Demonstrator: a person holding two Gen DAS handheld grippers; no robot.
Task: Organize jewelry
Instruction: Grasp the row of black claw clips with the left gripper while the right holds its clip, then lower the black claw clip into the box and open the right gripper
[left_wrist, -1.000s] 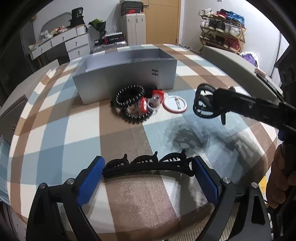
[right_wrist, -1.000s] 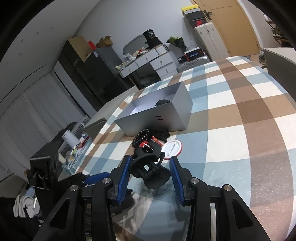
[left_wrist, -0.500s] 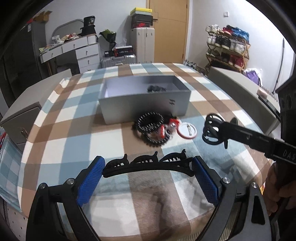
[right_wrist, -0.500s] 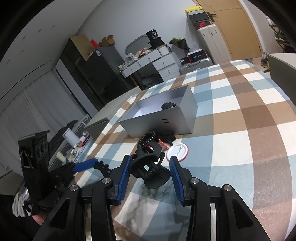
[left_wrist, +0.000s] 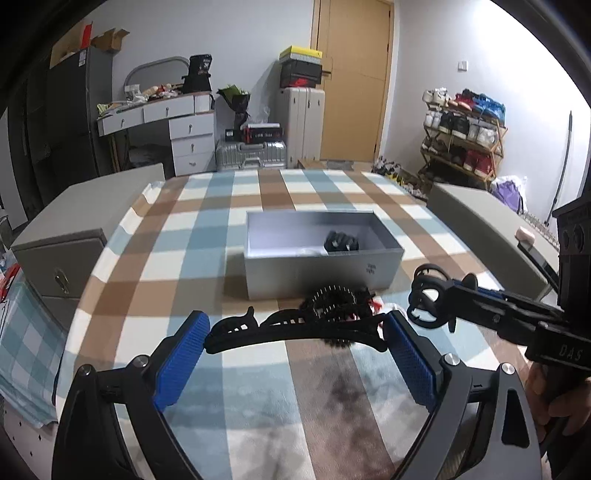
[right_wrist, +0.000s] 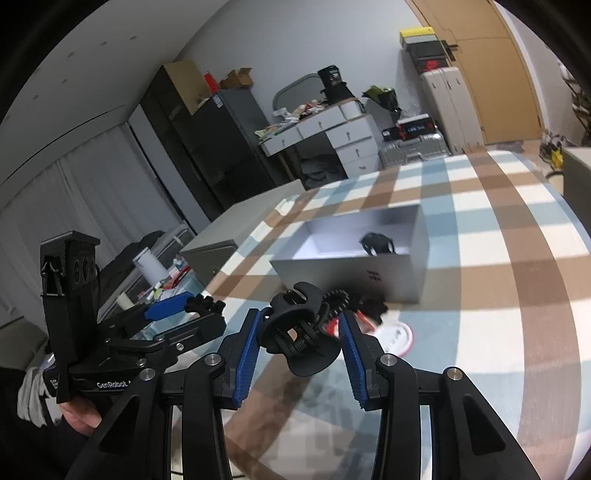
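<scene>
Left claw (left_wrist: 295, 345) is clamped endwise on a long black hair clip (left_wrist: 291, 326), one blue pad at each tip, so the clip spans the full gap. Right claw (right_wrist: 301, 334) pinches a round black claw clip (right_wrist: 301, 338) between its pads, about midway along them. Both are carried above the checked surface (left_wrist: 258, 406), short of the grey box (left_wrist: 321, 266) that sits toward the far edge with one dark piece (left_wrist: 341, 242) already inside near its right end.

To do this well, I would bring each clip over the box's open top before letting go, clearing the near wall so nothing catches on the rim. The long clip should go in lengthwise along the box, since it looks too wide to drop crosswise cleanly. Release one claw at a time, low over the floor of the box, so the clips do not bounce out.

A beaded band (left_wrist: 332, 297) and a red-and-white badge (right_wrist: 397, 338) lie just in front of the box's near wall, yet to be sorted.

Both claws point forward and somewhat downward toward the box, the right one beside the left and angled across toward it
</scene>
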